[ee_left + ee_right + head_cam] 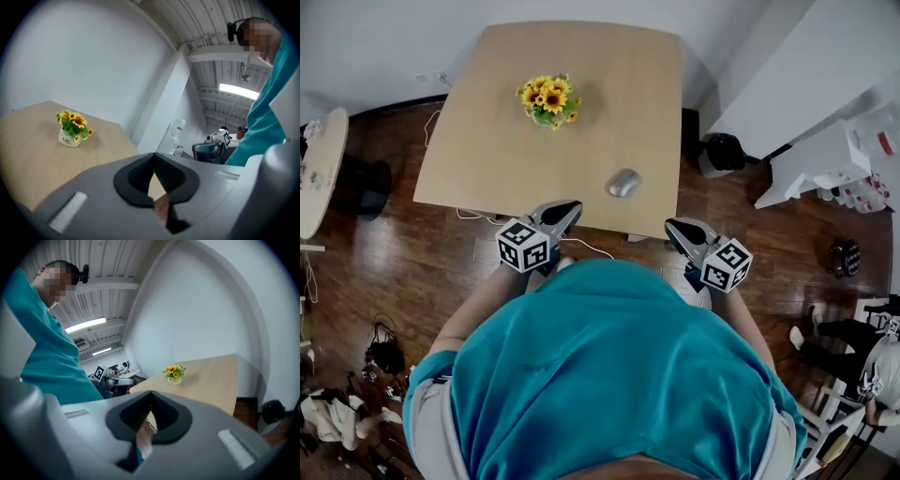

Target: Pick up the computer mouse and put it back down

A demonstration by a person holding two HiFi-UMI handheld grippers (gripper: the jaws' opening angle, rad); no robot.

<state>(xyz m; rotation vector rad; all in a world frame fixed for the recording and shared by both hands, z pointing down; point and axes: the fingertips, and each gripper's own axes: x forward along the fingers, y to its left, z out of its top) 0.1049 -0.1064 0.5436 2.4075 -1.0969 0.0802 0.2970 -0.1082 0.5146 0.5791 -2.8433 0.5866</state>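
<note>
A silver-grey computer mouse (623,183) lies on the light wooden table (487,159), near its front right edge. Both grippers are held close to my body, just short of the table's near edge. The left gripper (569,207) is below and left of the mouse, its jaws shut with nothing between them (153,161). Below and right of the mouse, the right gripper (674,227) is also shut and empty (150,400). Neither gripper view shows the mouse. The right gripper's marker cube (221,137) appears in the left gripper view.
A small pot of sunflowers (548,101) stands mid-table, also in view as the pot (71,129) and the pot (174,373). A white cable (581,246) trails on the wood floor. White shelving (825,159) and a black bin (724,150) stand right; a round white table (321,164) stands left.
</note>
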